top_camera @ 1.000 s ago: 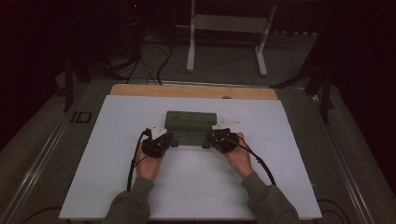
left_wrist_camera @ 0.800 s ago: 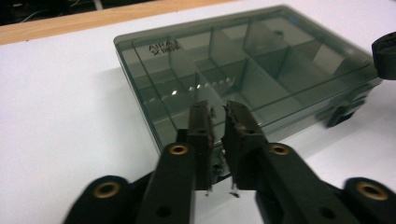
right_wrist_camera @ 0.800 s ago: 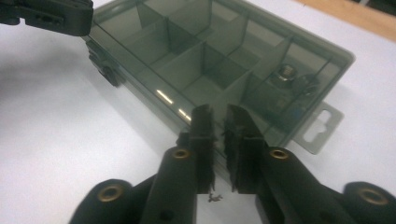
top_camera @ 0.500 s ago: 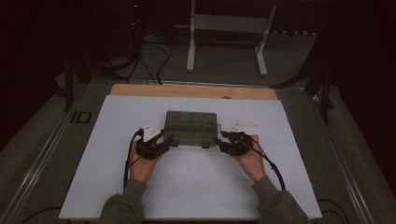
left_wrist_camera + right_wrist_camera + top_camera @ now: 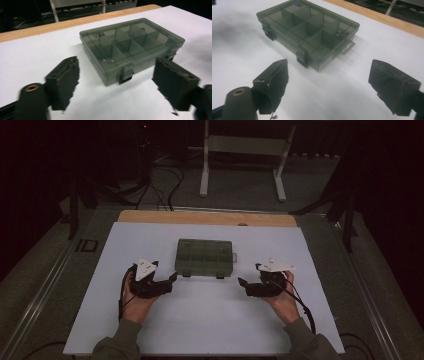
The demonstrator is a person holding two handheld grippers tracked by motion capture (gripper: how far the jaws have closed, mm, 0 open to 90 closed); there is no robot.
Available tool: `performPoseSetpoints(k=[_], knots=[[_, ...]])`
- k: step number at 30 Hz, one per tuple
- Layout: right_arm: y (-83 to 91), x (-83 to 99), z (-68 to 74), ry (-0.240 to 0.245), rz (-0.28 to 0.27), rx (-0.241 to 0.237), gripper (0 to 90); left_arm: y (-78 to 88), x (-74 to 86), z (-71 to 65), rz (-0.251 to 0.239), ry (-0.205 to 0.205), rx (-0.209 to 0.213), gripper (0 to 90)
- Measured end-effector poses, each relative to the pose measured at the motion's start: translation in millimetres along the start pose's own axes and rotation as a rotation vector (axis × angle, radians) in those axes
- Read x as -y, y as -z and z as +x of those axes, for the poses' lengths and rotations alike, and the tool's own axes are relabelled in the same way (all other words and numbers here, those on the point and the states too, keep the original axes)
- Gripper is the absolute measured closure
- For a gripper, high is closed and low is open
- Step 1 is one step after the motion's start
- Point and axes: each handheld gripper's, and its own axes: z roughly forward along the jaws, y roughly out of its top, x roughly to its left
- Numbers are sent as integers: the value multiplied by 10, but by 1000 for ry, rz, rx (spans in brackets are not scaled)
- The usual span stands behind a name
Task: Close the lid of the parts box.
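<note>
A closed compartment box [image 5: 204,257] is lying on the white table [image 5: 210,330]. The left gripper [image 5: 167,281] at its 8 o'clock and the right gripper [image 5: 245,286] at its 4 o'clock are standing apart from it, jaws just opened wide and holding nothing.

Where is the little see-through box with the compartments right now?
In the high view, the compartment box lies shut in the middle of the white sheet, between and just beyond the left hand-held gripper and the right hand-held gripper, touching neither.

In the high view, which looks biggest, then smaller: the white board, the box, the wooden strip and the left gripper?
1. White board
2. Wooden strip
3. Box
4. Left gripper

The strip and the box look close in area: the strip is longer, the box deeper.
</note>
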Motion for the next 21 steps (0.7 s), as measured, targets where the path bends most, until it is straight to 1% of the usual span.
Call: performPoseSetpoints(k=[1, 2, 3, 4, 6, 8, 10, 12, 13, 15, 17, 19, 21], knots=[[20, 18, -5, -1, 0, -1, 149, 24, 16, 18, -4, 10, 0, 151], [37, 36, -9, -4, -2, -4, 143, 49, 29, 41, -6, 12, 3, 146], [55, 55, -13, -8, -2, 0, 142, 70, 41, 59, -7, 20, -2, 115], [72, 73, -19, -14, -6, -3, 142, 92, 51, 79, -5, 24, 5, 90], [104, 109, -29, -21, -19, -7, 140, 140, 72, 104, -13, 31, 11, 68], [140, 163, -39, -36, -39, -19, 135, 189, 93, 118, -18, 28, 20, 48], [166, 209, -44, -39, -47, -18, 126, 230, 114, 114, -22, 17, 18, 40], [202, 244, -50, -43, -62, -14, 120, 264, 134, 105, -19, 9, -2, 34], [226, 262, -52, -49, -77, -10, 119, 281, 148, 101, -17, 10, -9, 30], [276, 301, -68, -56, -100, 0, 115, 312, 191, 93, -23, 12, -4, 28], [328, 338, -92, -72, -115, 8, 113, 330, 218, 89, -20, 2, -10, 20], [371, 378, -120, -87, -125, 17, 112, 357, 237, 105, -25, 9, -16, 20], [387, 400, -131, -91, -130, 26, 112, 372, 243, 116, -33, 13, -18, 19]])
